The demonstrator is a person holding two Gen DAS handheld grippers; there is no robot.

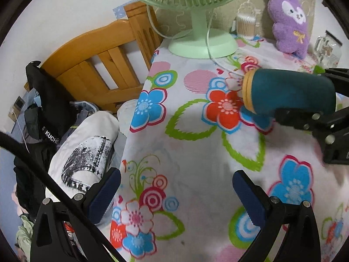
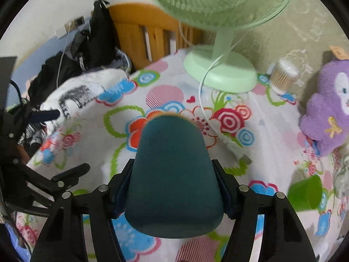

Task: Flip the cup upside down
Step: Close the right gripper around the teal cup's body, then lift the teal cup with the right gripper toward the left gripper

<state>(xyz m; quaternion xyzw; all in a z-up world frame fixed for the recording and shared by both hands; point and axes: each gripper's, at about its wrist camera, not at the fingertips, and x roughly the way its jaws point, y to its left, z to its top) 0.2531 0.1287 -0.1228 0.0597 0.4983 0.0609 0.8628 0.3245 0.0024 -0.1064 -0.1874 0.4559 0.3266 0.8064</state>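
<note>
Teal cup [image 2: 174,181] pinched at its closed base between the right gripper [image 2: 174,187] fingers, lying on its side above the floral tablecloth [image 1: 196,152]. In the left wrist view the cup sits at right centre, tan rim pointing toward frame left; cannot see inside it from either camera.

Left gripper [image 1: 176,194] spread wide at the bottom of its frame, nothing between the blue pads [image 1: 104,194], hanging over the cloth near the table's left edge.

Other containers:
- clear tub of cotton swabs [image 2: 283,74], upper right, full of sticks, just beside the fan base [image 2: 220,69]
- green cup [image 2: 305,194], lower right, tipped on its side, contents not visible
- glass mug [image 1: 327,48], far right edge of the left view, looks clear; contents unreadable

Purple plush toy [image 2: 327,104] against the wall at right. White fan cable [image 2: 209,113] runs from the base across the cloth to a plug just right of the cup.

Open room: cloth centre and lower centre under the cup is bare. Table edge drops at frame left, with a wooden chair [image 1: 104,65] and piled clothes [image 1: 82,152] beyond it.
</note>
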